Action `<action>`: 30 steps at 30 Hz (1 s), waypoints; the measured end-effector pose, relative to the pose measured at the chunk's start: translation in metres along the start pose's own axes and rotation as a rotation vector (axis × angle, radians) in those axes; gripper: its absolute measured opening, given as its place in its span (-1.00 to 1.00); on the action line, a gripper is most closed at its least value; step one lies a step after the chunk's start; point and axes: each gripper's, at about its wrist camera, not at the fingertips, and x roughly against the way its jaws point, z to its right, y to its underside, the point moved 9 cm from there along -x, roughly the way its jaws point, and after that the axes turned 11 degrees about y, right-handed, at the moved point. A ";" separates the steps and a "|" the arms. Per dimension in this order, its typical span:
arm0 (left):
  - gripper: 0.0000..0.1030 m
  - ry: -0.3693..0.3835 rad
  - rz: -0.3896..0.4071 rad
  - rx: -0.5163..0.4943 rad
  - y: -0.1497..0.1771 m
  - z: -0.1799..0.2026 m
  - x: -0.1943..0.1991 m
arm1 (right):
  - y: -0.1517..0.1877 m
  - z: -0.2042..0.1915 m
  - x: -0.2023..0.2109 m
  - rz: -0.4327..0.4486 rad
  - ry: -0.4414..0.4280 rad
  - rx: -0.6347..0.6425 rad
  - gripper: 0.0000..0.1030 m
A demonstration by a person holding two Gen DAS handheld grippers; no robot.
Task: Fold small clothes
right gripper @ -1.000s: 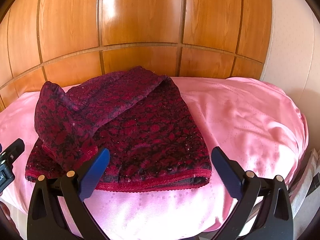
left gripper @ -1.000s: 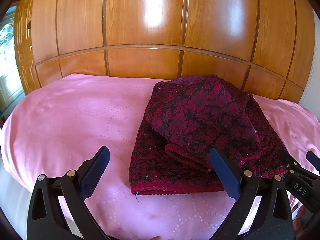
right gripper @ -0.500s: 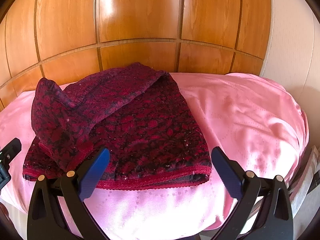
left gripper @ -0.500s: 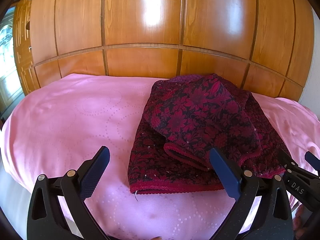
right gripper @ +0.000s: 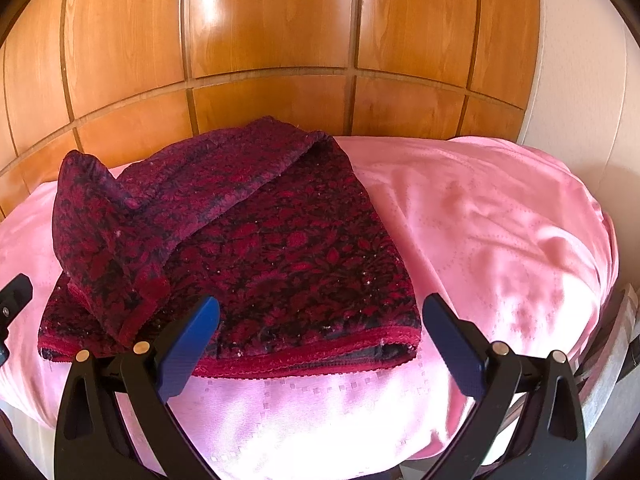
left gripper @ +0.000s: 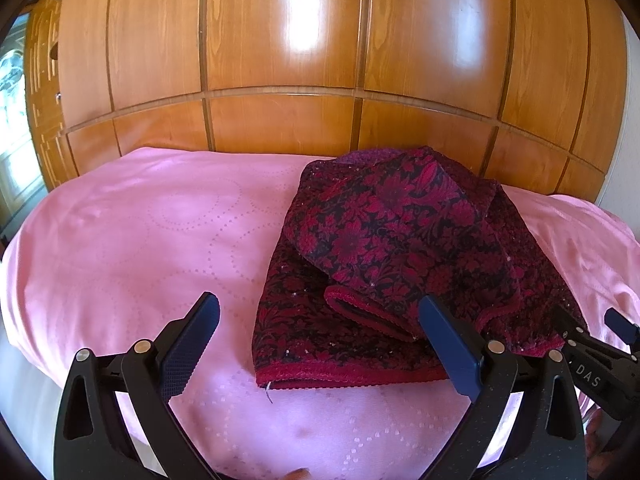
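Both of your grippers hang over the near edge of the pink sheet (left gripper: 120, 240), fingers spread wide and holding nothing. The dark red floral garment (left gripper: 392, 264) lies flat on the sheet ahead of you, already doubled into a rough rectangle whose long axis runs away from you toward the wooden panelling (left gripper: 280, 60), with its hemmed short edge facing you. From your left gripper (left gripper: 320, 332) the cloth sits ahead and to the right, its near left corner between the fingers; from your right gripper (right gripper: 320, 332) the garment (right gripper: 280, 248) sits ahead and to the left, its near right corner just inside the right fingertip (right gripper: 452, 344). A loose sleeve-like flap (right gripper: 108, 248) lies draped over the left side, its cuff pointing at you, so your left gripper looks the nearer one to it. You likely want each gripper on a near corner to carry the hem toward the panelling. There is bare sheet on both flanks, more on the left, but little room behind the garment before the panelling.
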 end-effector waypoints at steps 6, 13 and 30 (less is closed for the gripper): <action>0.92 0.012 -0.010 -0.008 0.000 0.004 -0.003 | 0.000 0.001 -0.002 0.000 -0.001 -0.002 0.96; 0.92 0.014 -0.022 -0.033 0.000 0.009 -0.008 | -0.004 0.005 -0.012 -0.008 0.012 -0.011 0.96; 0.90 0.140 -0.065 -0.052 -0.002 0.030 -0.025 | 0.008 0.004 -0.068 -0.103 0.018 0.023 0.96</action>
